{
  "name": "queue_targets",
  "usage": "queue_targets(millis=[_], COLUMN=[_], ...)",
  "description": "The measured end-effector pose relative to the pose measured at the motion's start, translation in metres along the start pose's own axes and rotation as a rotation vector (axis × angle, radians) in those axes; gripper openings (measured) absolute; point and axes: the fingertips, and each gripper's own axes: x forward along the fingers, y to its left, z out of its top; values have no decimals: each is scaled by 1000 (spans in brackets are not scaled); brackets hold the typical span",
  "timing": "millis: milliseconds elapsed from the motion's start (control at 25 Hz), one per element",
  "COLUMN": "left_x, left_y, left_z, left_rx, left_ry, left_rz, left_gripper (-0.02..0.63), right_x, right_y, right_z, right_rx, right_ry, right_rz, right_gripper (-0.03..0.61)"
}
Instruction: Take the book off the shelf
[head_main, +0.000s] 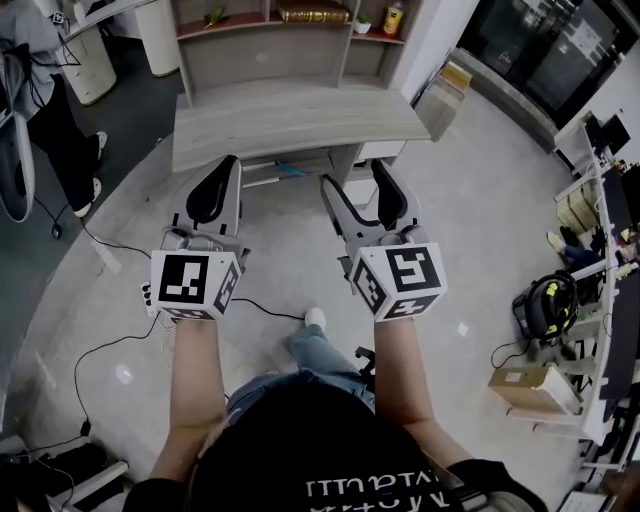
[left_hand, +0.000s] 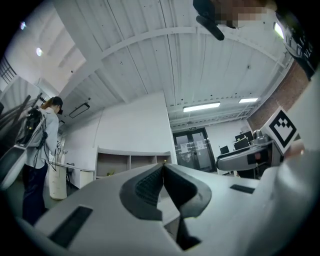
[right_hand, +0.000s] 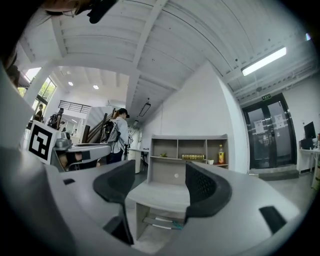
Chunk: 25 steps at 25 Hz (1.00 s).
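A gold-brown book (head_main: 313, 12) lies flat in the middle compartment of the grey shelf unit (head_main: 262, 58) at the far end of the desk (head_main: 290, 122). In the right gripper view the book (right_hand: 193, 157) shows small, far beyond the jaws. My right gripper (head_main: 358, 186) is held in the air short of the desk, open, with nothing between its pads (right_hand: 202, 184). My left gripper (head_main: 218, 188) hovers beside it at the same height, shut and empty, and its tips (left_hand: 163, 168) meet in the left gripper view.
A yellow bottle (head_main: 393, 18) and a small white cup (head_main: 362, 26) stand in the shelf's right compartment, and a green item (head_main: 216, 16) lies in the left one. A person (head_main: 35, 95) stands at the left. Cables (head_main: 100, 350) run over the floor, and boxes (head_main: 530, 388) sit at the right.
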Motion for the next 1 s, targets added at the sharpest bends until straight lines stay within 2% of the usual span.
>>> queue_targets(millis=[600, 1000], left_x=[158, 205], left_y=[23, 18], left_z=[-27, -54], left_rx=[50, 46], left_ry=[17, 33], left_rz=[105, 148], left_gripper=[11, 11], right_x=[134, 163], right_y=[-135, -189], right_z=[2, -17], right_rx=[27, 35], right_ry=[-10, 6], right_rz=[61, 46], right_gripper=[310, 308])
